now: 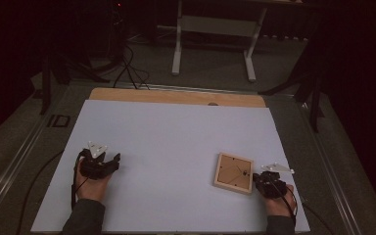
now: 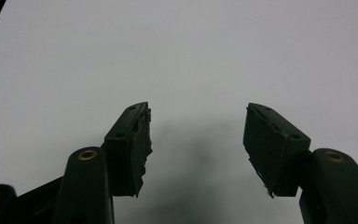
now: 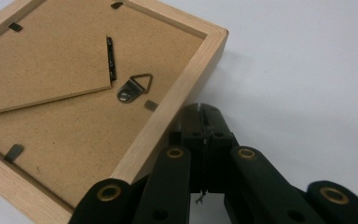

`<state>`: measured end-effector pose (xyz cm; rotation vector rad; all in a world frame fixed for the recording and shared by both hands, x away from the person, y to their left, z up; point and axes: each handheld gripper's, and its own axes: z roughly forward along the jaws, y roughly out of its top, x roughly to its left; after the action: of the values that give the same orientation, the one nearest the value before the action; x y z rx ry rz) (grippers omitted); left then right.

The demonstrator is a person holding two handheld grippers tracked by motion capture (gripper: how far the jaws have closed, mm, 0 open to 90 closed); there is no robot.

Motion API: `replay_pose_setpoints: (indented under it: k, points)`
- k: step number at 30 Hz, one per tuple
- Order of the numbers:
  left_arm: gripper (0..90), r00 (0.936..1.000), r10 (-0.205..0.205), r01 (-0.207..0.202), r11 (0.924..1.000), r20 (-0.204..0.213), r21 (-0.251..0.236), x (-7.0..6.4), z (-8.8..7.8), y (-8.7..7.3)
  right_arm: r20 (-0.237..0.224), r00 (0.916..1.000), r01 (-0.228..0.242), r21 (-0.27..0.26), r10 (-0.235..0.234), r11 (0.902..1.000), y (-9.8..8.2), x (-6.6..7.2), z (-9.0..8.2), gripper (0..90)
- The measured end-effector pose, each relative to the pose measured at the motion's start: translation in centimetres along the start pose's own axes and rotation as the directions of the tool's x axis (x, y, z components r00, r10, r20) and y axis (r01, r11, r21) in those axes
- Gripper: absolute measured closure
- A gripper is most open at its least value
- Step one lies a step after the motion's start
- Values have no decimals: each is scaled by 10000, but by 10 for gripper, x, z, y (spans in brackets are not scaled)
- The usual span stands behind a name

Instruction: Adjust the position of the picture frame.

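Observation:
A square wooden picture frame [image 1: 233, 172] lies face down on the white table cover, its brown backing board up. In the right gripper view the picture frame [image 3: 98, 93] shows its fold-out stand, a metal hanging ring [image 3: 134, 87] and small retaining clips. My right gripper [image 1: 260, 177] is shut with nothing between its jaws. Its tips [image 3: 201, 111] sit right against the frame's light wood edge. My left gripper [image 1: 108, 160] rests at the left of the table, far from the frame. Its jaws stand open over bare white surface [image 2: 196, 140].
The white cover [image 1: 176, 142] spans most of the table, with a strip of wooden tabletop [image 1: 176, 96] showing at the far edge. Beyond the table stand a white desk frame [image 1: 215, 39] and dark cables [image 1: 127, 68] on the floor.

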<state>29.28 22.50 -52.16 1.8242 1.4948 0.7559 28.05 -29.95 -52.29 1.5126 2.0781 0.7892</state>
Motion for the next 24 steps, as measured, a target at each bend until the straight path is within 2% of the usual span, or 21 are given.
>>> replay_pose_setpoints:
  k: [8,24]
  points:
    - [410,10000,45,-45,10000,12,-2,0,0,0,-144,9997,218,3,-218,9998,2,8,2,893]
    - [410,10000,78,-78,10000,29,12,-1,0,0,-302,9985,455,69,-452,9989,4,15,5,894]
